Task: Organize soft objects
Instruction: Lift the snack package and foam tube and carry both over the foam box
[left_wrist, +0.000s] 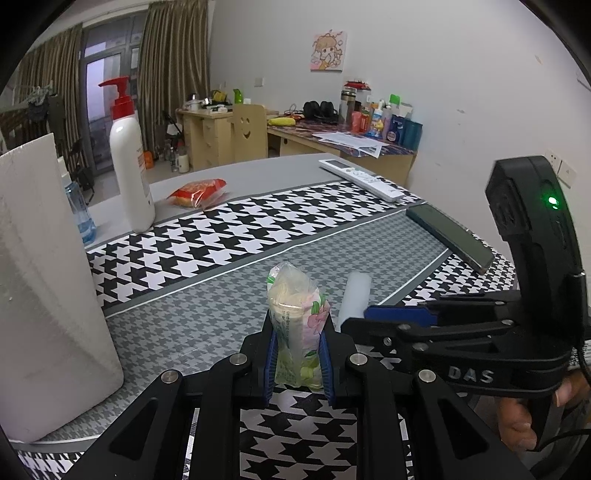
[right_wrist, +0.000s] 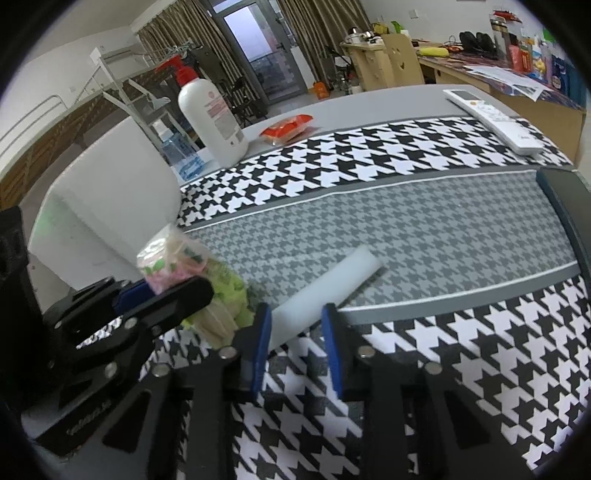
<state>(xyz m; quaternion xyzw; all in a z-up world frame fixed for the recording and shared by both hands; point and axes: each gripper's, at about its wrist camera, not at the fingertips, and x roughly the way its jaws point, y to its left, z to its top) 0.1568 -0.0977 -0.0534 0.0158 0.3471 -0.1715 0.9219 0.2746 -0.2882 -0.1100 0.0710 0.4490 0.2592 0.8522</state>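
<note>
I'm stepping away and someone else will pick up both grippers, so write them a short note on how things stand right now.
Left gripper: shut on the clear plastic packet of soft pastel pads, held upright above the houndstooth tablecloth.
Right gripper: open, its blue pads either side of the near end of the white foam cylinder, which lies flat on the cloth; not yet gripped.
Red snack packet lies untouched beside the white pump bottle.
White foam box stands on the left.
Left: place the packet, grip the cylinder, then collect the snack.

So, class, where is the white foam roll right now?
The white foam roll lies on the grey houndstooth strip, its near end between the open right gripper fingers, right of the plastic-wrapped packet.
</note>
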